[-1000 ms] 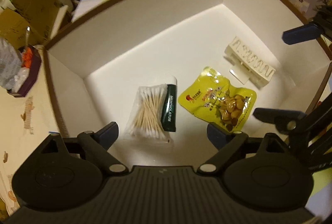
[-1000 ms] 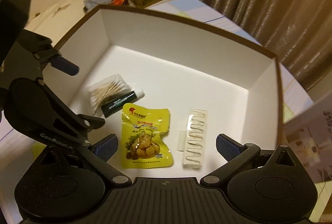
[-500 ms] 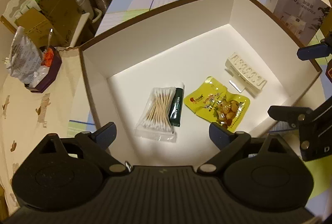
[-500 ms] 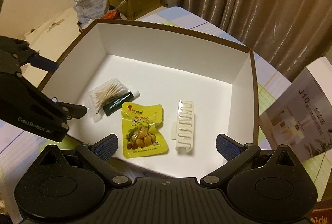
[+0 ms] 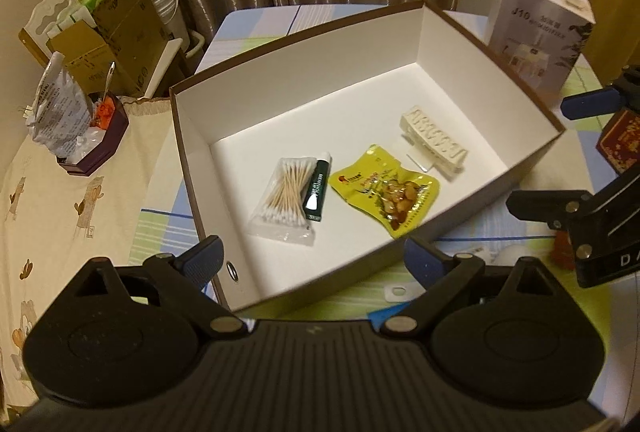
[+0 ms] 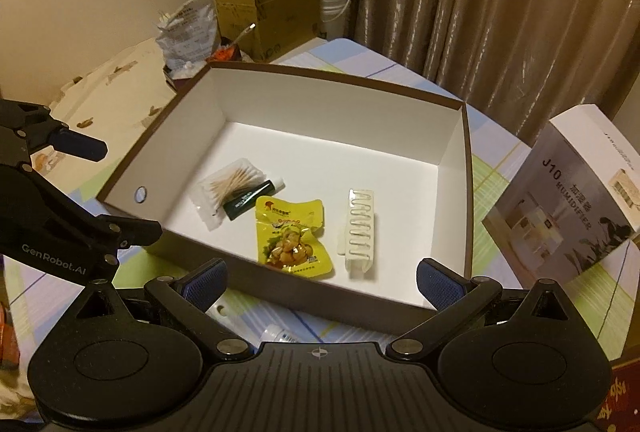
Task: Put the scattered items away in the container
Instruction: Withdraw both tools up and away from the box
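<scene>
Four items lie in the white box (image 6: 452,152) as both empty grippers, left (image 5: 314,258) and right (image 6: 322,278), jaws wide open, have pulled back above its near rim, suggesting tidying is nearly done.

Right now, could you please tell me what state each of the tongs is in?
Left tongs: open, holding nothing, in front of the box.
Right tongs: open, holding nothing.

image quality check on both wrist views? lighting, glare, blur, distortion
Left wrist: warm dim room light, the box floor brightly lit with its near-left wall in shadow, strong fisheye bowing, near rim slightly motion-blurred, glare on the yellow snack pouch. Right wrist: same warm cast, dark vignette corners, near wall soft, humidifier carton stretched at the edge.
</scene>
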{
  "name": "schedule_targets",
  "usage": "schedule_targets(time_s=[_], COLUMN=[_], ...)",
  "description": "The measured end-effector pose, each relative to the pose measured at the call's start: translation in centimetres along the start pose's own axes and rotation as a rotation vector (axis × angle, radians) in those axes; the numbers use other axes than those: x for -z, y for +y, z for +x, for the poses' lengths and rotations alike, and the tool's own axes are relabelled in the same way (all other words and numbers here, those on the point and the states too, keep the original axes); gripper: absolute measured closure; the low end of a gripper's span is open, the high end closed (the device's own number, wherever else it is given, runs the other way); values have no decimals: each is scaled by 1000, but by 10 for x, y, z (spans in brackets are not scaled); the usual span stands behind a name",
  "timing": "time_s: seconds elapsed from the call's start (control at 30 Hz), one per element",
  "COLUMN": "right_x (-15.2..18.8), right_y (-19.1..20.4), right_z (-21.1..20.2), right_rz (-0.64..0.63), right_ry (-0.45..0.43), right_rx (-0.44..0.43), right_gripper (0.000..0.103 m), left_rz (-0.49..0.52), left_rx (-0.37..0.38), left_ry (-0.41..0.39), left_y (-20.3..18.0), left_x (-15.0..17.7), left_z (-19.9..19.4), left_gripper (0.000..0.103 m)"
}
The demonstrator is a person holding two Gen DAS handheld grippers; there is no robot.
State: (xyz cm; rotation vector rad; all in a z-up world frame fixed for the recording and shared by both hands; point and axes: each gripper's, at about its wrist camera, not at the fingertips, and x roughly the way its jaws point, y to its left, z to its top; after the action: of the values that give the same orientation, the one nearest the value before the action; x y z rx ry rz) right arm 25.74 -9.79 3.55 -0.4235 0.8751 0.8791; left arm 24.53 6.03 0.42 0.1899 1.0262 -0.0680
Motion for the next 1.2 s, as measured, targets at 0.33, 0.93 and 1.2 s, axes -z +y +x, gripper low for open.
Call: schedule_targets(time_s=[0.33, 0.93, 1.2], right_x=[24, 118, 162], right_y=[5, -9, -5], right_z=[-41, -98, -102], right_rz=[-8, 45, 73], right_ry=[-69, -136, -123], right_rx=[-25, -24, 22], right_gripper=[0, 0, 0], left_rz=[-15, -11, 9], left_rx=[0, 29, 87], left_ry=[-63, -90, -55], left_y=[-20, -54, -73], left_x=[29, 111, 143], left_z=[-42, -73, -59], left_gripper=[8, 7, 7])
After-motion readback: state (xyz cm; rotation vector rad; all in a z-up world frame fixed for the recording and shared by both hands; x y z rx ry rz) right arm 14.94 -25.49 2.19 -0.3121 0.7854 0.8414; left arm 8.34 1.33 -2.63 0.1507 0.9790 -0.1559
